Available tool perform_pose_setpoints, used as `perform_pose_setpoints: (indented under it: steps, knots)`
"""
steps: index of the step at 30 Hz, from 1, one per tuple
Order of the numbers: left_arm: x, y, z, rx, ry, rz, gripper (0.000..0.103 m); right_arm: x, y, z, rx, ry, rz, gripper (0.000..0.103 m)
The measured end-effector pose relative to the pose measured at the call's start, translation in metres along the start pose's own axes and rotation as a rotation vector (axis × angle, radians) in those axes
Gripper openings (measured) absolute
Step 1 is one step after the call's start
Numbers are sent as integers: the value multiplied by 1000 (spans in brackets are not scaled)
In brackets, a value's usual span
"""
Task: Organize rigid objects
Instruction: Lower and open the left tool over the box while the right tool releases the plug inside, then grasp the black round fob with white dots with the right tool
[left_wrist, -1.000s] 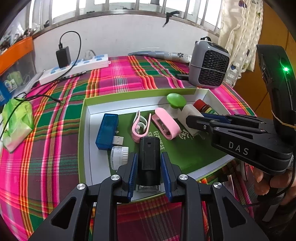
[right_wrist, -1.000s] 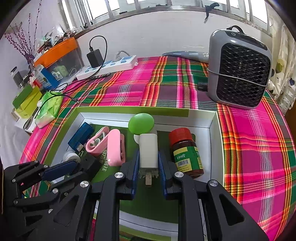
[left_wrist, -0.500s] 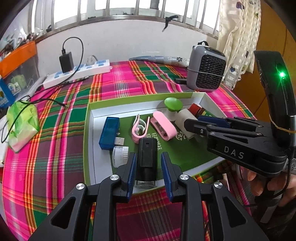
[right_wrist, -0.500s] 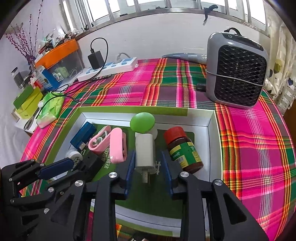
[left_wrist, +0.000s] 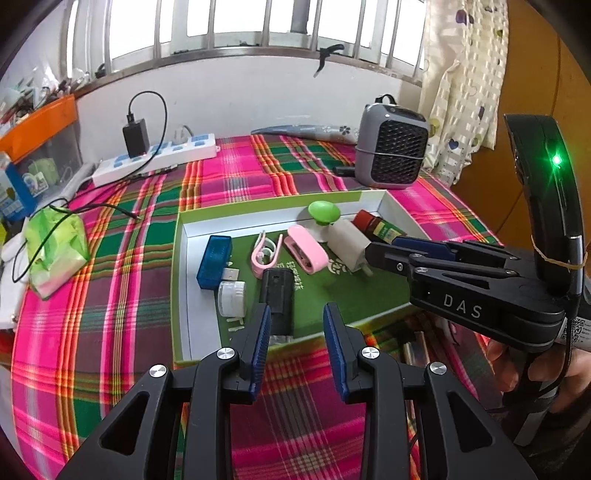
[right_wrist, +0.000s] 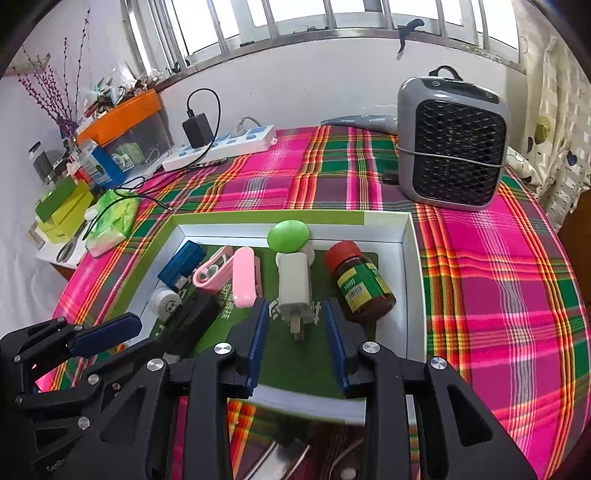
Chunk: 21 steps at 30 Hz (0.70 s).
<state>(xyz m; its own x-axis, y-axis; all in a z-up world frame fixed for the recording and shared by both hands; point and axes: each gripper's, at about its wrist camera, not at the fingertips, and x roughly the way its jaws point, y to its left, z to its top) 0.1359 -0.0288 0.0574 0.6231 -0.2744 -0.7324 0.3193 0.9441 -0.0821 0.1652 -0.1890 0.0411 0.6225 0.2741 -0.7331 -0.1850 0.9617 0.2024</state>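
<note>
Eight small items already lay in the green tray (right_wrist: 412, 258) at centre frame. Our left gripper (left_wrist: 295, 332) had just opened off the black cartridge (left_wrist: 277, 295); our right gripper (right_wrist: 295, 328) had just opened off the white charger (right_wrist: 294, 284). Little seemed left.

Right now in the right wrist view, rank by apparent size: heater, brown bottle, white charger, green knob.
1. heater
2. brown bottle
3. white charger, close to the bottle, unsure
4. green knob
</note>
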Motion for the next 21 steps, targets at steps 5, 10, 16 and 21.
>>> perform_pose_setpoints:
  steps: [5,10,16,21]
  knots:
    - [-10,-5,-6,4,-10,-4,29,-11,-1,-7,4,-11,-15,33]
    - [-18,-8,-15,-2,-11,-17,29,-29,-6,-19,3,-36,-25,33]
    - [-27,-13,-24,-6,-17,-34,29,-52,-25,-38,48,-54,-42,35]
    - [-30,-19,-30,-4,-15,-54,29,-67,-38,-55,63,-56,-61,43]
